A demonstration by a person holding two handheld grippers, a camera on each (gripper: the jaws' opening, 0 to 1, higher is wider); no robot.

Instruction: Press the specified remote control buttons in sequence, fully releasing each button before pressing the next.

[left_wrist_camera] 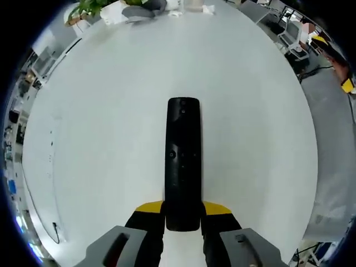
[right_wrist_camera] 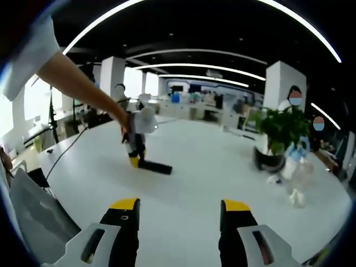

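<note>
on the white table (left_wrist_camera: 100, 111), left gripper (left_wrist_camera: 183, 214) pinches the remote (left_wrist_camera: 183, 161); right gripper (right_wrist_camera: 181, 208) fingers spread.

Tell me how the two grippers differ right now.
The left gripper is shut on the black remote control, holding it at one end; the right gripper is open and holds nothing. The left gripper is down at the white table, while the right gripper is farther back, looking across at it. Both have black jaws with yellow tips.
</note>
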